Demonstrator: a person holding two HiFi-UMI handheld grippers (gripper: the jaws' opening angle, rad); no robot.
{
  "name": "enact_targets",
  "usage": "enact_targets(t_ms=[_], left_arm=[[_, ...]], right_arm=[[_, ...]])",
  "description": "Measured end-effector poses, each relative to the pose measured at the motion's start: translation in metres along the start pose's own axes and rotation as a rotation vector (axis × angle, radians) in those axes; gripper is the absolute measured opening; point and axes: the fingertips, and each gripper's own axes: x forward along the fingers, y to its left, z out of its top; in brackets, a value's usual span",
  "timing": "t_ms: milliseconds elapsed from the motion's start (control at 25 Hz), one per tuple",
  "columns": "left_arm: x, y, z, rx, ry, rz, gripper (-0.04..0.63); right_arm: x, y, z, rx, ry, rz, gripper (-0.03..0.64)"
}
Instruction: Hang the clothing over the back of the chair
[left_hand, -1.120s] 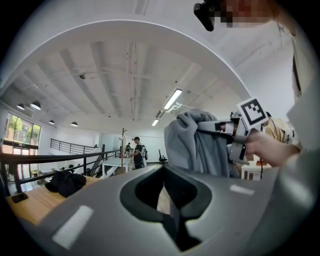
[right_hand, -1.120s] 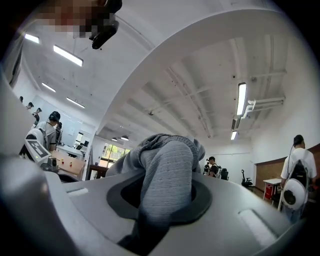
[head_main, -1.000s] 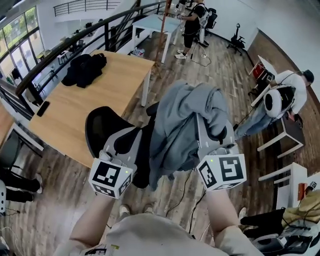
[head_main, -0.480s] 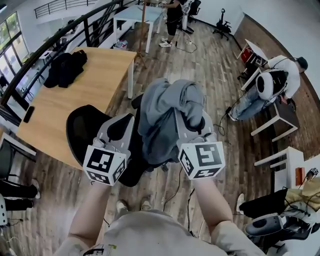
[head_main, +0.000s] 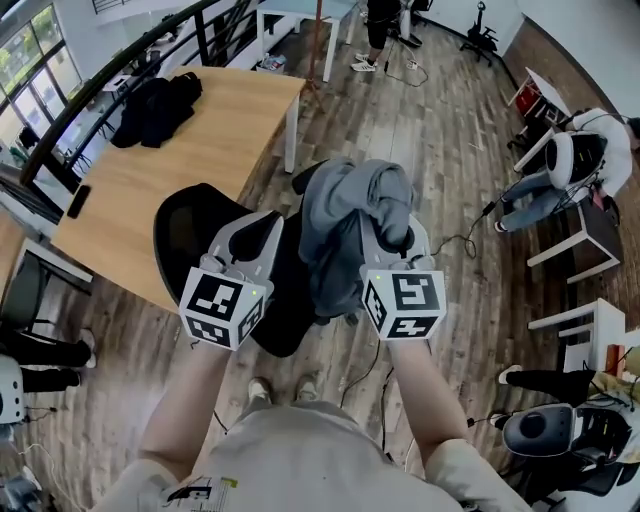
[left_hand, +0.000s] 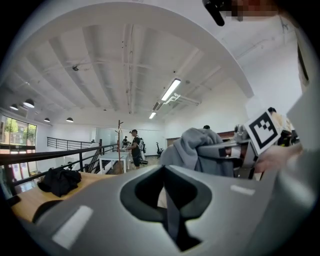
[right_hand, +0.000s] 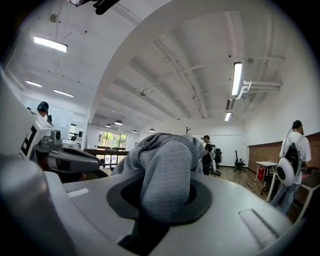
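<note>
The grey clothing (head_main: 345, 215) is bunched up and hangs from my right gripper (head_main: 395, 245), which is shut on a thick fold of it. In the right gripper view that fold (right_hand: 165, 175) bulges out between the jaws. The cloth hangs over the black office chair (head_main: 185, 240), whose mesh back stands to the left, below my left gripper (head_main: 268, 228). In the left gripper view the left gripper (left_hand: 165, 172) has its jaws together, with no cloth coming out in front of them. The clothing (left_hand: 200, 150) shows to its right.
A wooden table (head_main: 210, 140) stands behind the chair with a black garment (head_main: 155, 105) and a phone (head_main: 78, 200) on it. A railing runs at the left. White desks (head_main: 575, 255) and a crouching person (head_main: 570, 165) are at the right. A cable (head_main: 470, 235) lies on the plank floor.
Both grippers have sunk toward the chair, and the grey clothing has come down with the right one. The bunch now hangs closer over the chair.
</note>
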Motion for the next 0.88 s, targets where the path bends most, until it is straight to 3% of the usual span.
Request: enact_targets(t_ms=[400,880], left_arm=[[-0.058,0.065,0.002,-0.013,0.03,0.135,0.0],[-0.163,0.14,0.02,-0.013,0.011,0.308,0.0]], right_arm=[[0.042,0.083,0.037,-0.003,-0.062,0.121,0.087],[0.068,0.227,0.088,0.04,-0.097,0.367,0.089]])
